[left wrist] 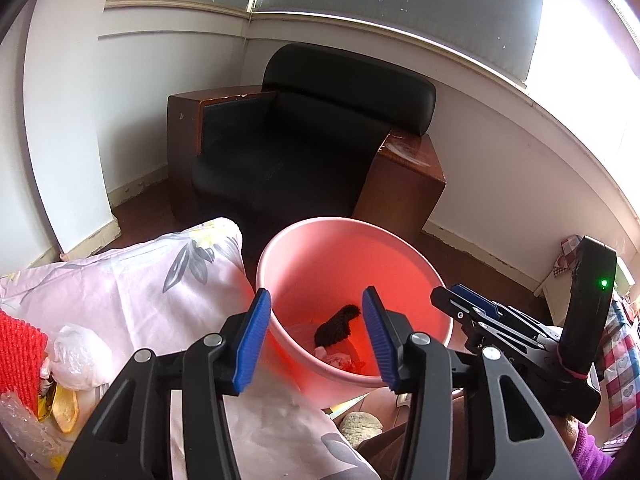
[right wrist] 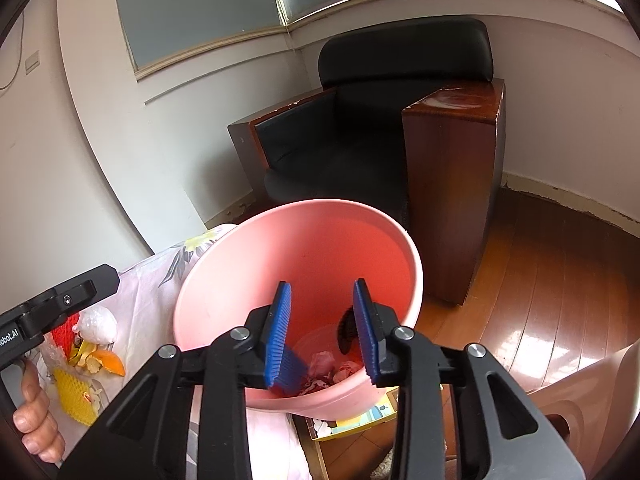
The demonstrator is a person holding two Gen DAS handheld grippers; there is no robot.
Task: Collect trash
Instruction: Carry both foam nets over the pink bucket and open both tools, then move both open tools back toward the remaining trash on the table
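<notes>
A pink bucket [left wrist: 320, 252] stands beside a cloth-covered table and shows in the right wrist view [right wrist: 224, 280] too. Inside lie a dark fuzzy piece [left wrist: 336, 324] and crumpled pink scraps [right wrist: 324, 364]. My left gripper [left wrist: 316, 340] is open and empty above the bucket's near rim. My right gripper [right wrist: 322, 332] is open and empty over the bucket's mouth. On the table lie a red mesh [left wrist: 18, 356], a white crumpled bag [left wrist: 80, 356], orange peel [right wrist: 106, 360] and a yellow foam net [right wrist: 74, 396].
A black armchair with brown wooden sides [left wrist: 304, 140] stands behind the bucket in the room's corner. The floral pink tablecloth [left wrist: 160, 276] covers the table at left. A box with paper [right wrist: 352, 424] lies on the wooden floor [right wrist: 540, 280] under the bucket.
</notes>
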